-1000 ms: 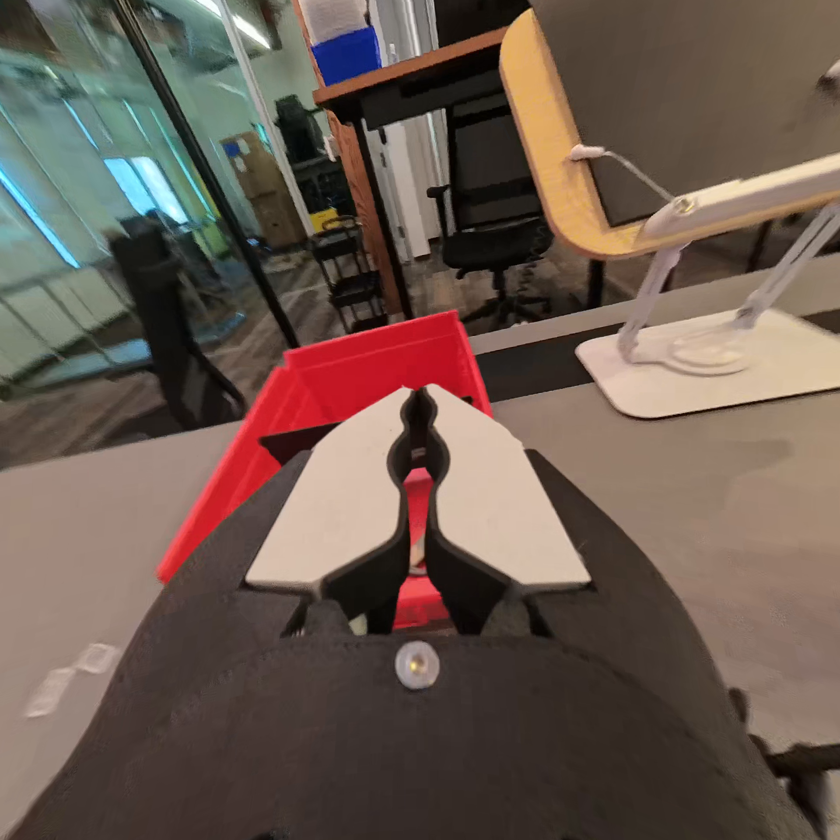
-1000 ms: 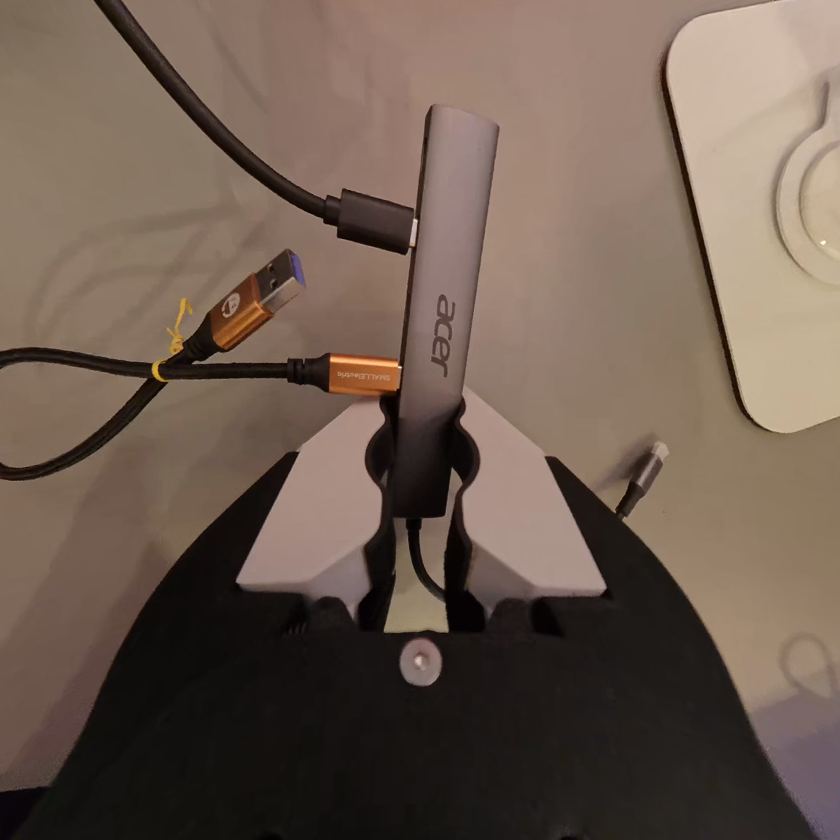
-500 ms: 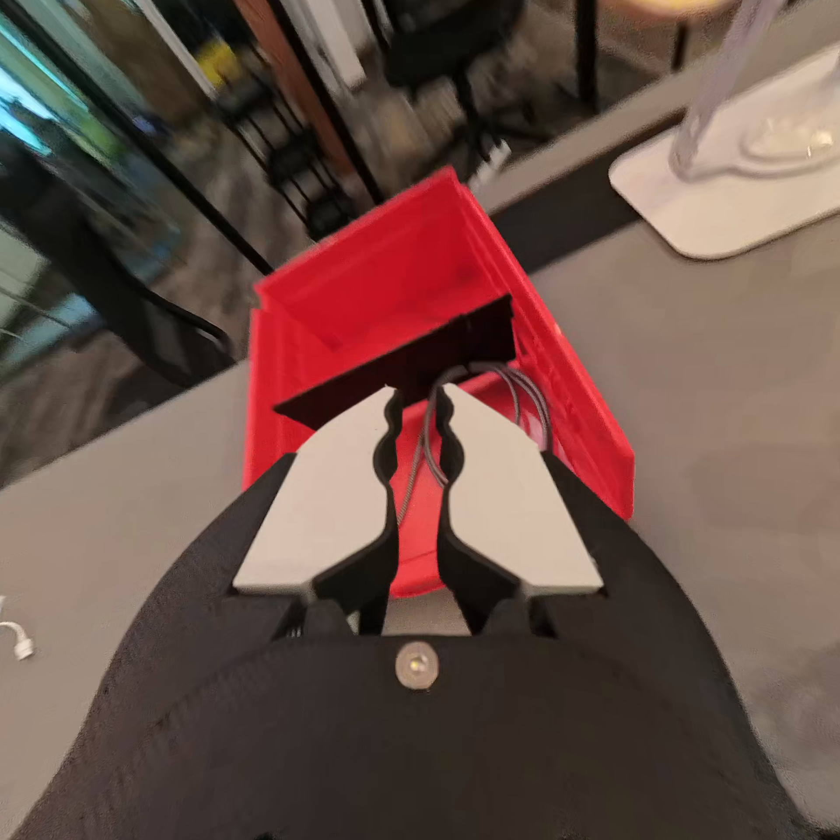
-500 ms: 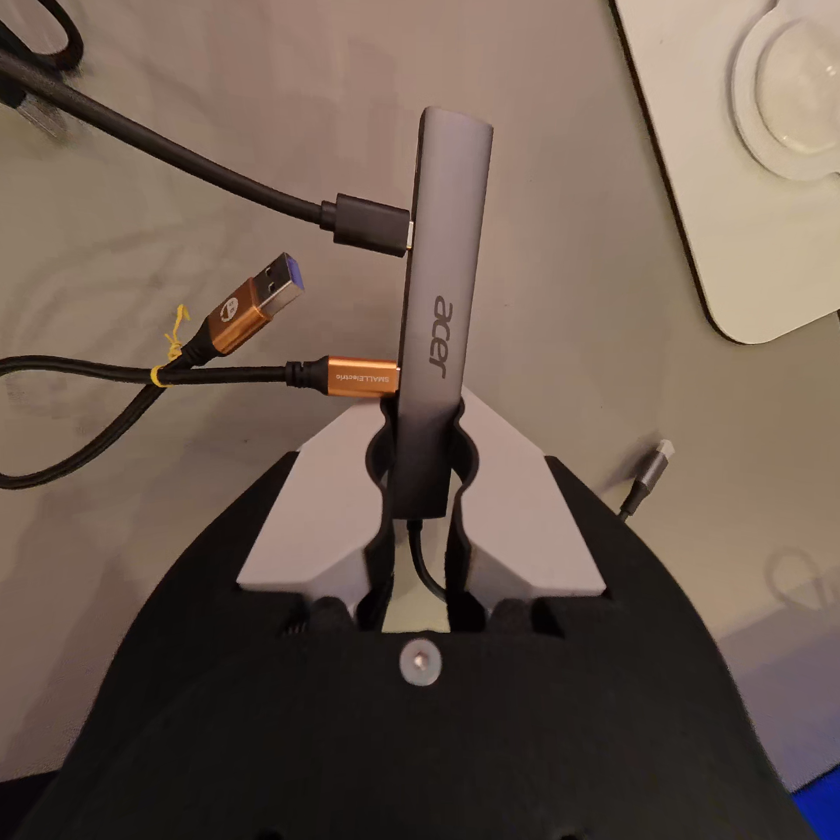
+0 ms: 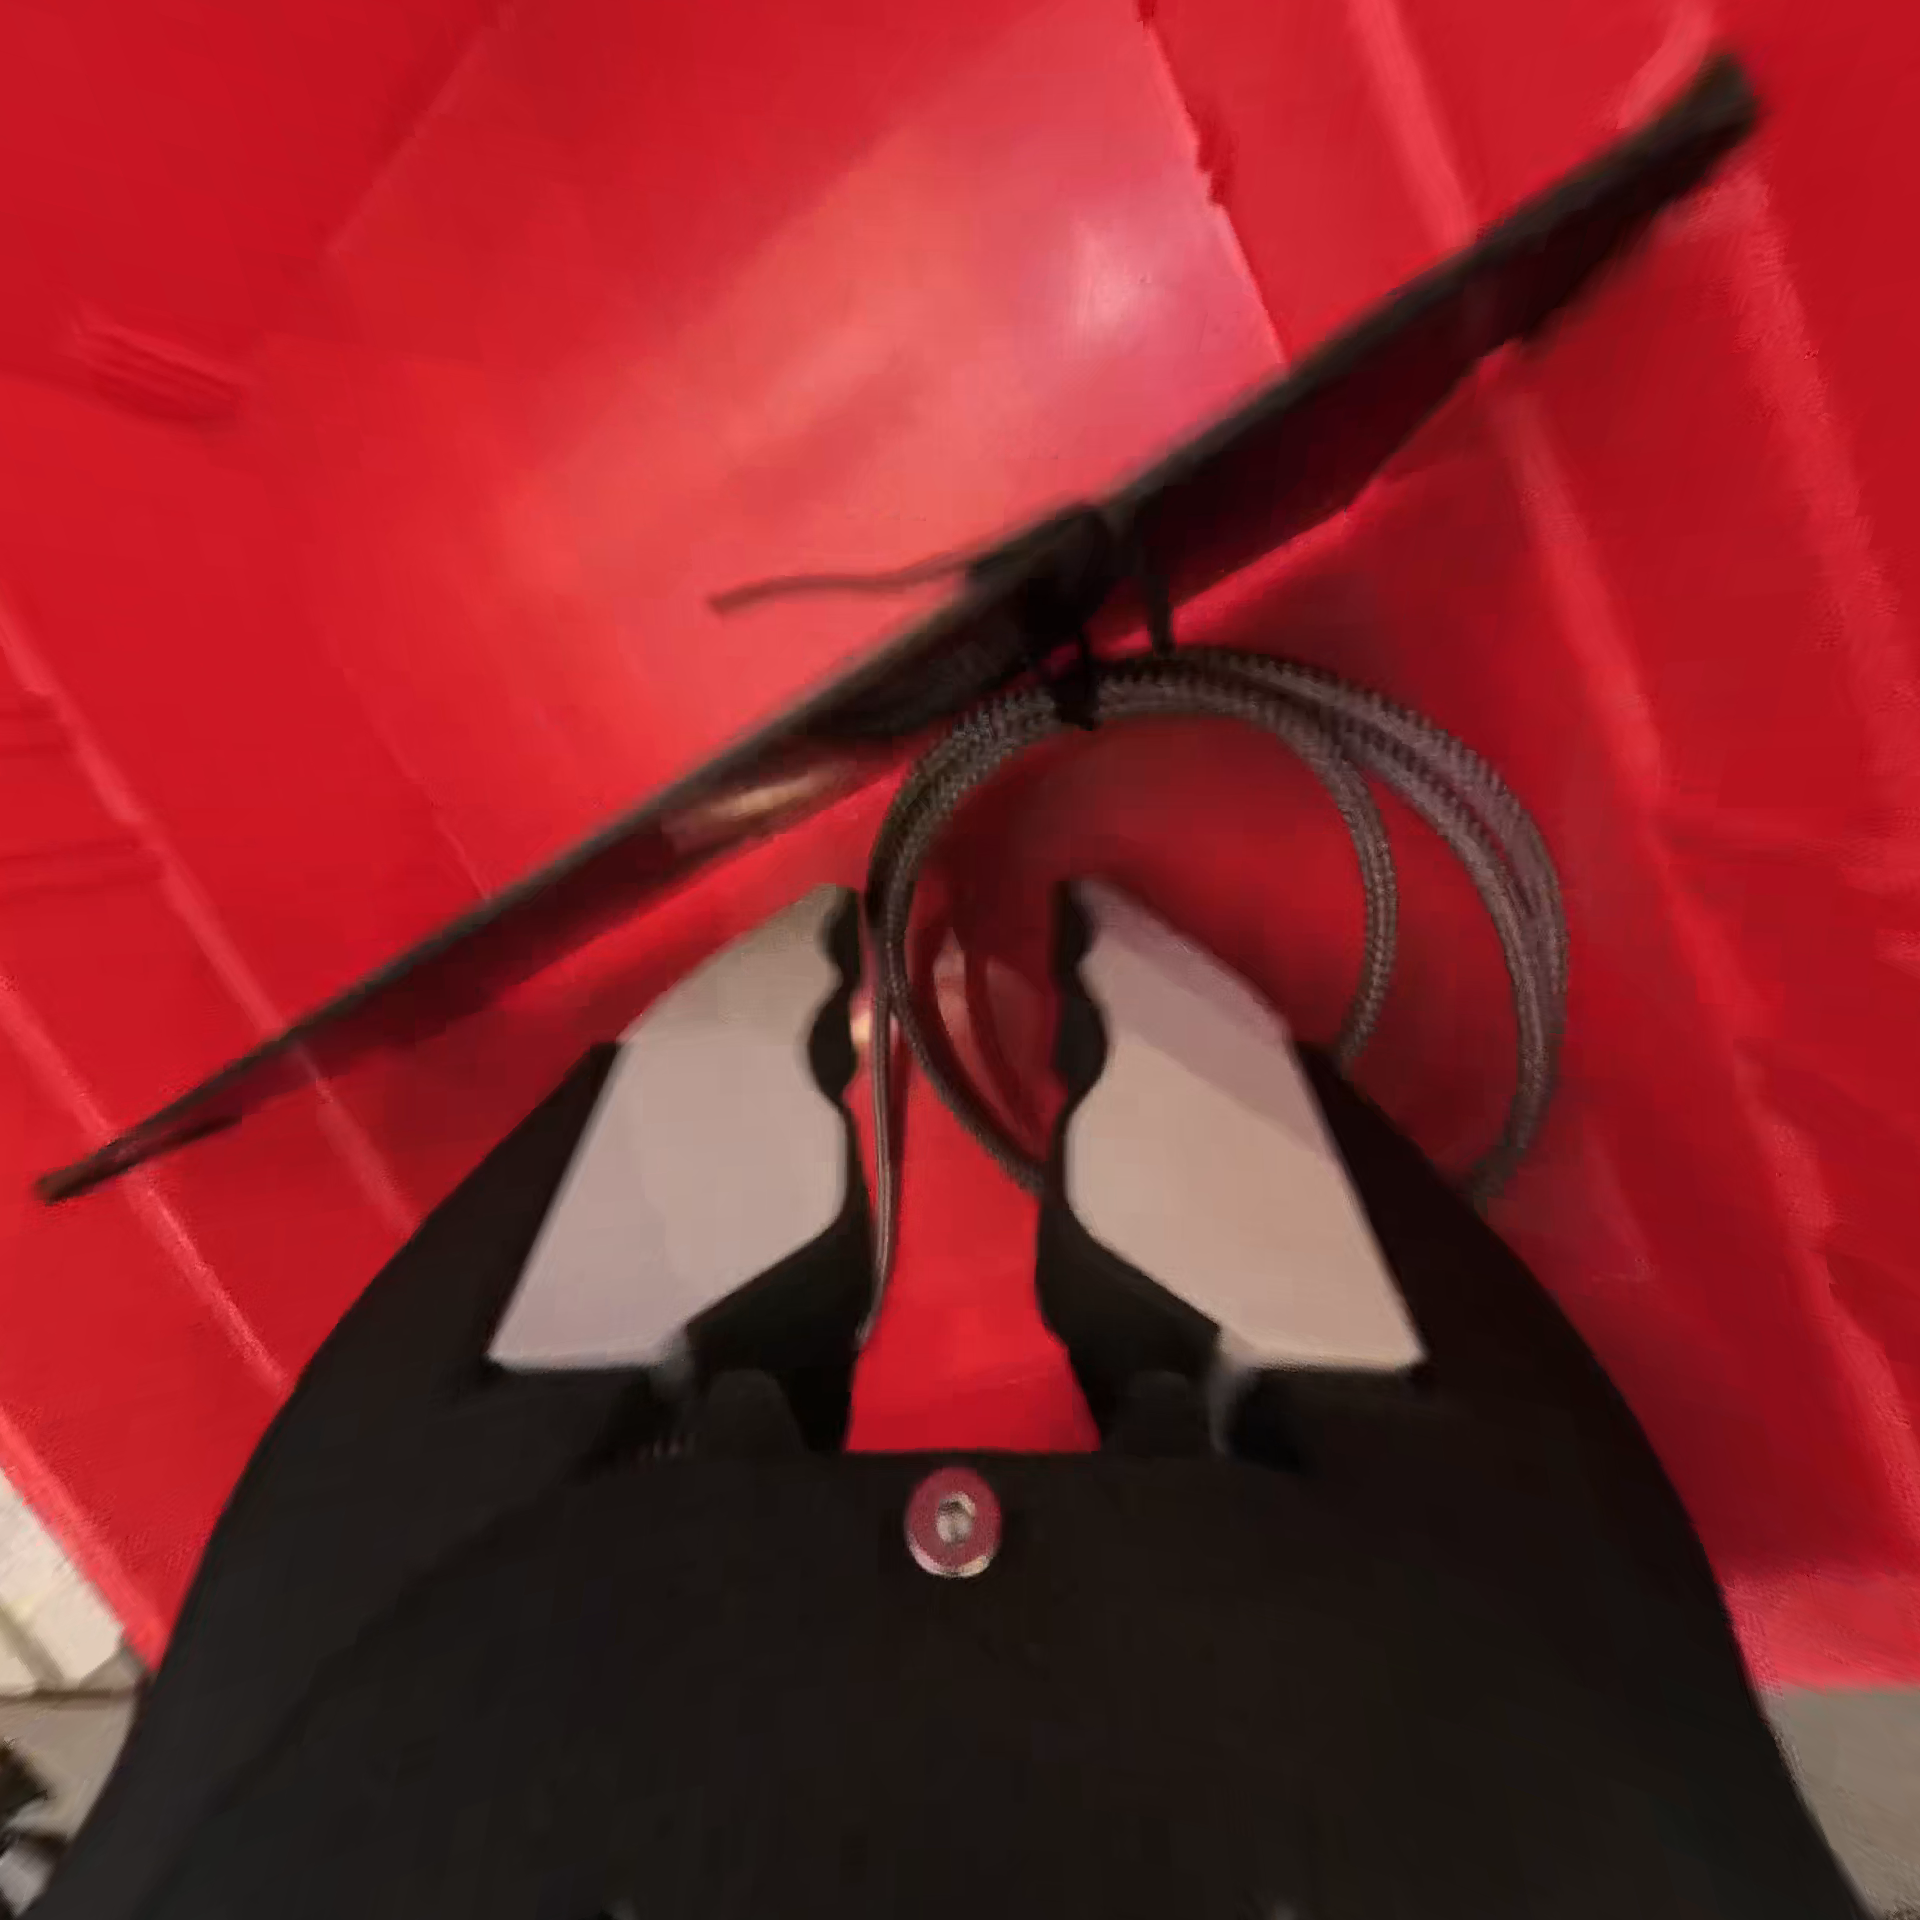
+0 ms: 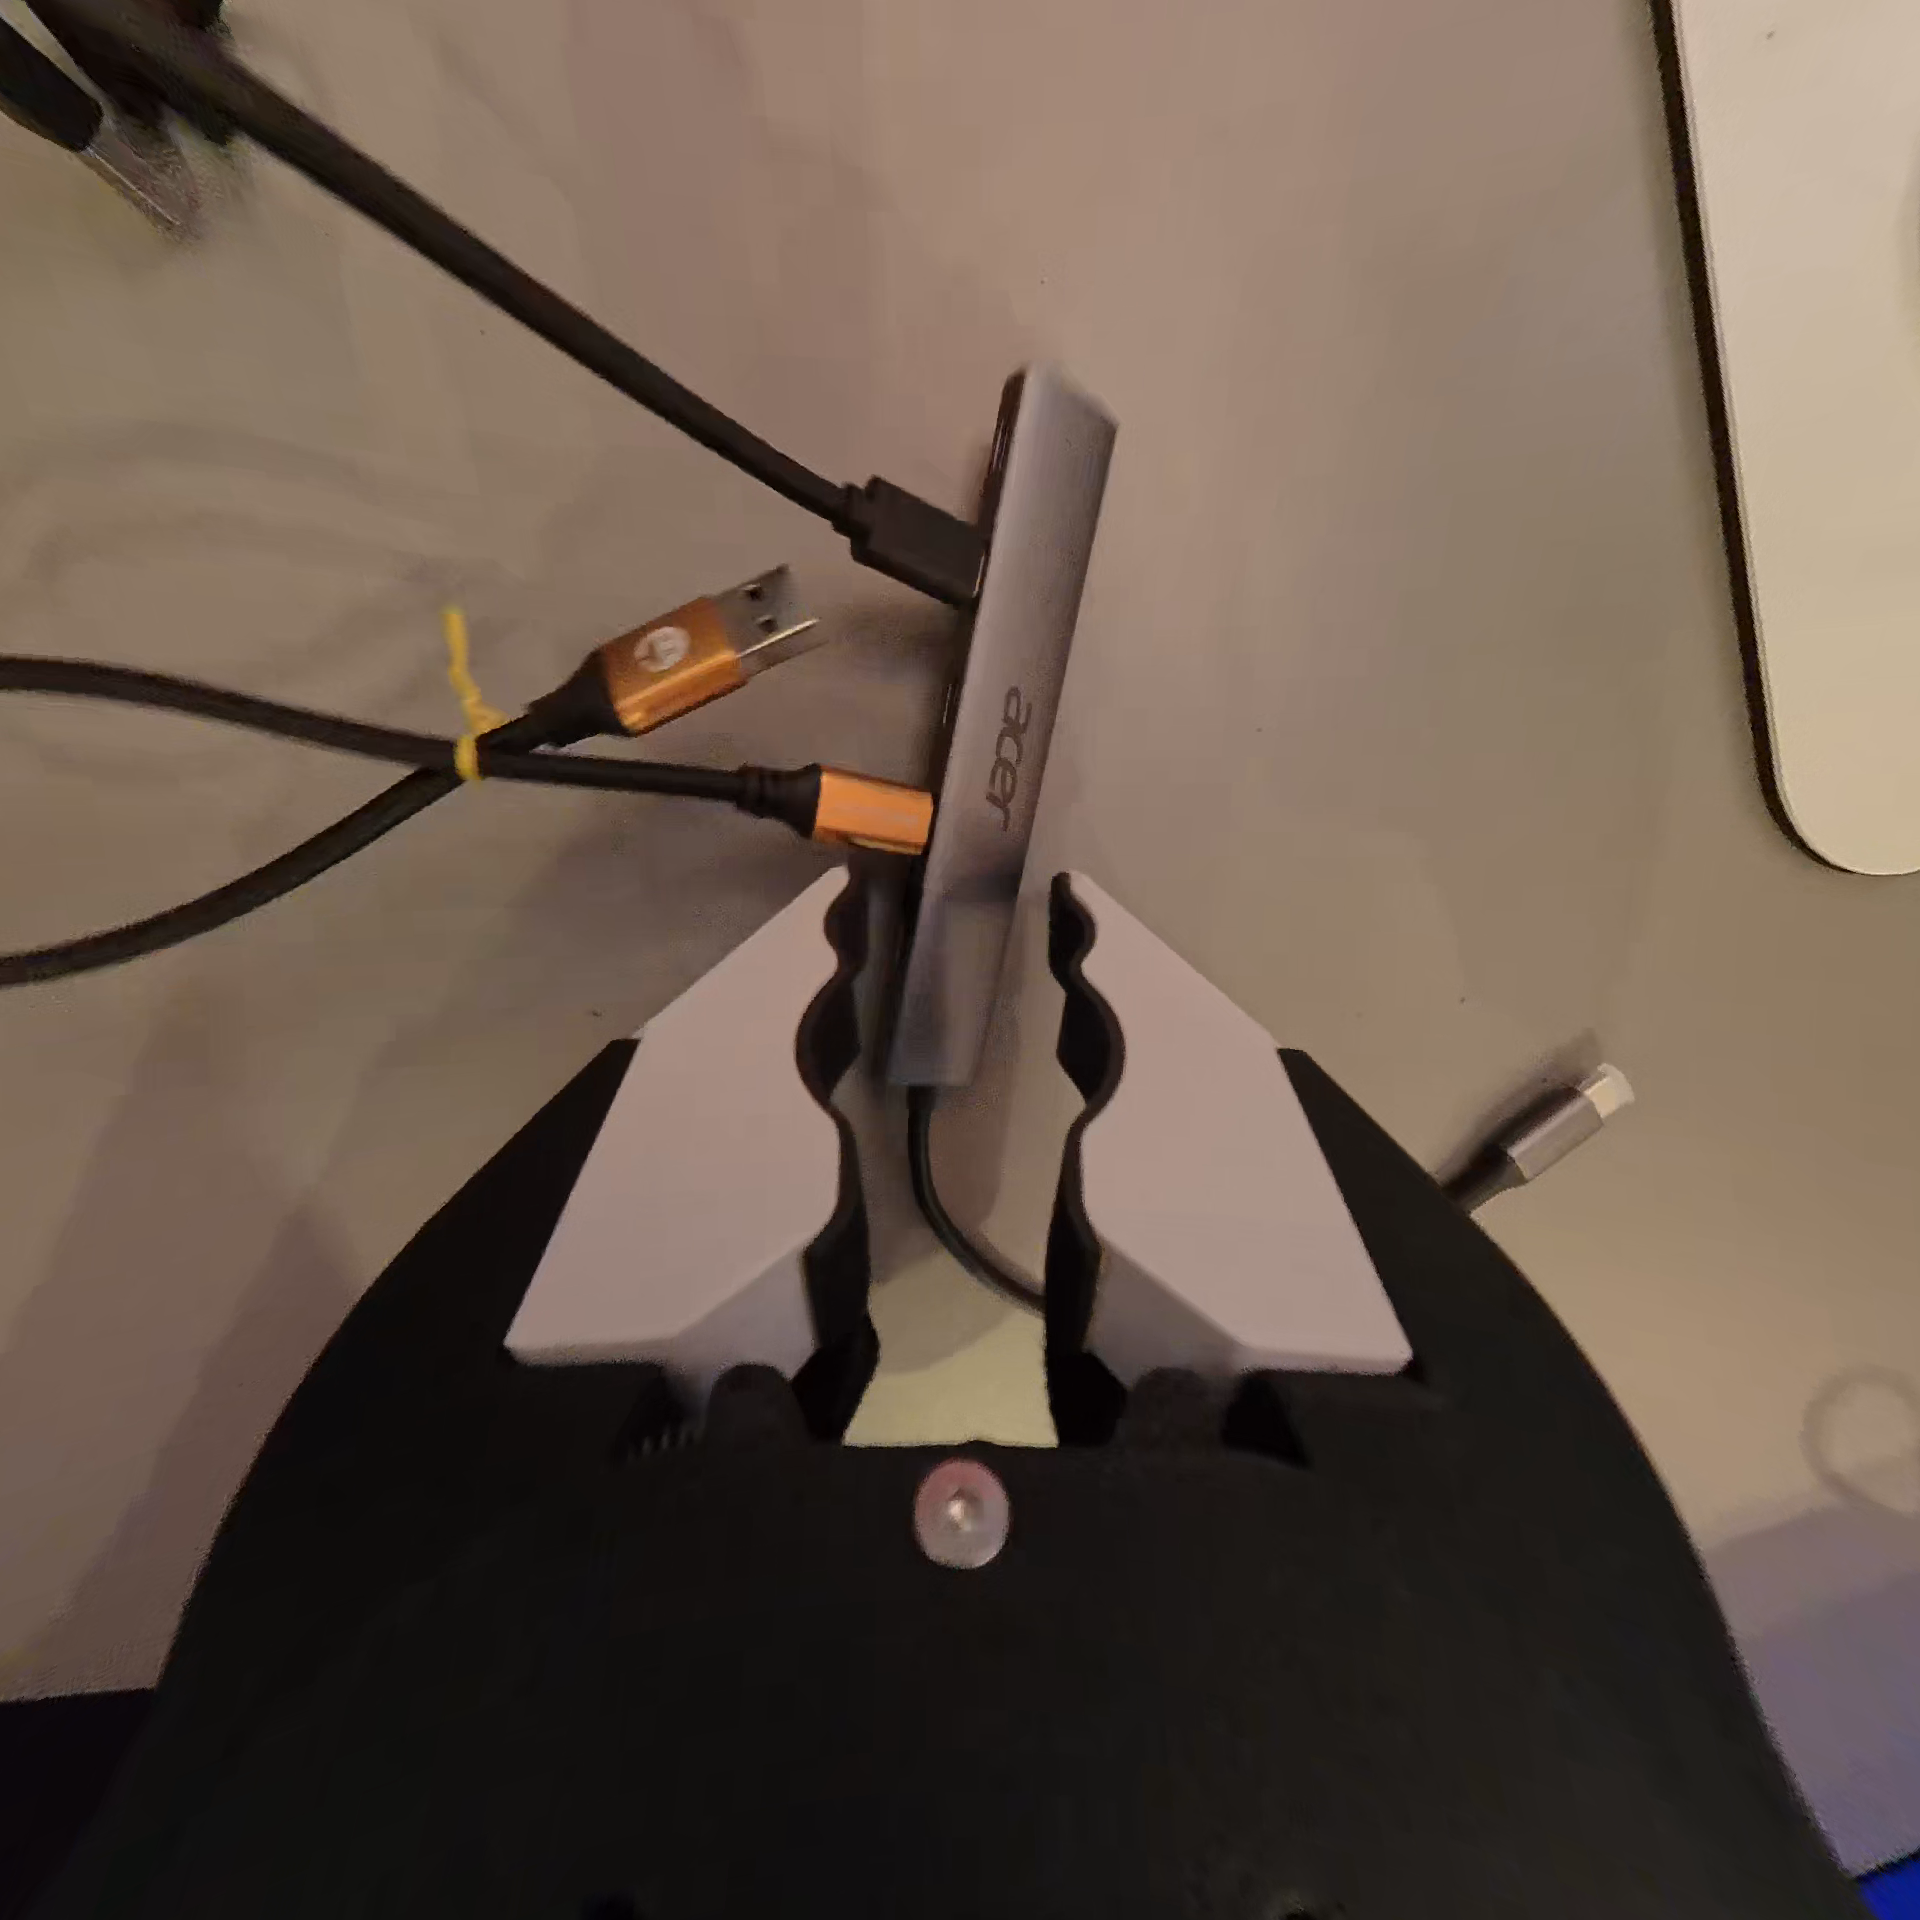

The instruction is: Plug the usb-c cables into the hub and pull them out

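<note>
Left gripper is inside the red bin, jaws open around a coiled grey braided cable, gripping nothing; view blurred. Right gripper has jaws open, straddling the grey hub mid-frame on the bench without clamping it. Black USB-C cable and orange-tipped cable sit plugged into the hub's left edge.

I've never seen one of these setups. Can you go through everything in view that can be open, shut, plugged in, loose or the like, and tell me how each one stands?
Left gripper: open, inside the red bin.
Red bin: open-topped, split by a black divider.
Coiled braided cable: bundled with a tie, not gripped.
Right gripper: open around the hub, not clamping.
Hub: lying on the table.
Black cable plug: plugged into the hub.
Orange USB-C plug: plugged into the hub.
Orange USB-A plug: unplugged.
Grey plug: unplugged.
</note>
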A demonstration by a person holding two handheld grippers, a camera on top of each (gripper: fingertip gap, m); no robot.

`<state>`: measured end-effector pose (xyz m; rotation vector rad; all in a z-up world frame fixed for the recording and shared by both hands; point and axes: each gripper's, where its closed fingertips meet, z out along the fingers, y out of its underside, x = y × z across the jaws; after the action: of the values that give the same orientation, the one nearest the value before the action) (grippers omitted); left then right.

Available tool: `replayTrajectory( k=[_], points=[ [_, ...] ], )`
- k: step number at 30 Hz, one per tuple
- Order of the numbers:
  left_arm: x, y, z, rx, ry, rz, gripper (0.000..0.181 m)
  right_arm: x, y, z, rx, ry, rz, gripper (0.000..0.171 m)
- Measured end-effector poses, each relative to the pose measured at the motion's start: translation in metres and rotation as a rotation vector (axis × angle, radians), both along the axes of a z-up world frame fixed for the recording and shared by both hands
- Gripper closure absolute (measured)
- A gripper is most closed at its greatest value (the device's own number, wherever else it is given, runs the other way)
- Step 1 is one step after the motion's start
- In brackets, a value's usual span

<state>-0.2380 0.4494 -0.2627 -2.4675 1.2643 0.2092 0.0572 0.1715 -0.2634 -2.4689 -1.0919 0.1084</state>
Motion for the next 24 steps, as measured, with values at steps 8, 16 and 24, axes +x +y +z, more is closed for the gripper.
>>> replayTrajectory(
  k=[8,16,24],
  points=[
    [-0.005,0.017,0.009,0.134,0.050,-0.024,0.177,0.005,0.000,0.007,-0.030,0.030,0.002,0.096],
    [-0.020,0.014,0.100,0.484,-0.101,-0.015,0.177,0.010,0.008,0.067,0.109,0.120,-0.015,0.094],
    [0.014,-0.051,0.221,0.831,-0.200,-0.162,0.177,-0.088,0.032,0.185,0.407,0.447,0.158,0.112]
  ],
)
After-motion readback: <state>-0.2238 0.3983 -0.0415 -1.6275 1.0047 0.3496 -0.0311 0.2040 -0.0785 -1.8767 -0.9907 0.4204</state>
